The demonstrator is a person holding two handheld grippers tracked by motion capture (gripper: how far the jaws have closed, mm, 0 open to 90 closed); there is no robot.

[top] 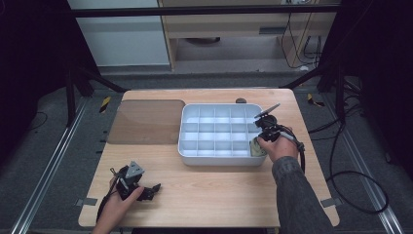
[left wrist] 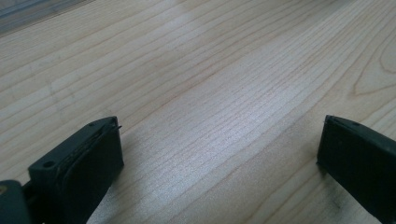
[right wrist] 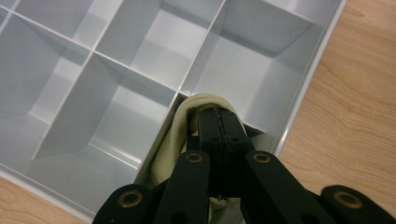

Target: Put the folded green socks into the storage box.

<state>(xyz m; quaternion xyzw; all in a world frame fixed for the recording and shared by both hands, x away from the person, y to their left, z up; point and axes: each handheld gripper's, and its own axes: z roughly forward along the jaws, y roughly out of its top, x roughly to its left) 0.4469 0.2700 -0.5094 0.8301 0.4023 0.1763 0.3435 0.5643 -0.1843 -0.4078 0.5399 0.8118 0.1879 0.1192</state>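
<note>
Right gripper (right wrist: 219, 122) fingers pinch cream cloth (right wrist: 180, 128) inside tray (right wrist: 303, 88).

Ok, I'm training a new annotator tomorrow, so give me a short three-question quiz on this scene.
1. True or false: the left gripper is shut on a cloth.
2. Which corner compartment of the white divided tray does the right gripper push the pale cloth into, seen from the high view? A) far left B) near right C) near left
3. Fill in: left of the tray lies a brown translucent ____.

Key: 1. False; its jaws stand apart over the bare wooden table. 2. B. 3. lid (judging by its shape).
</note>
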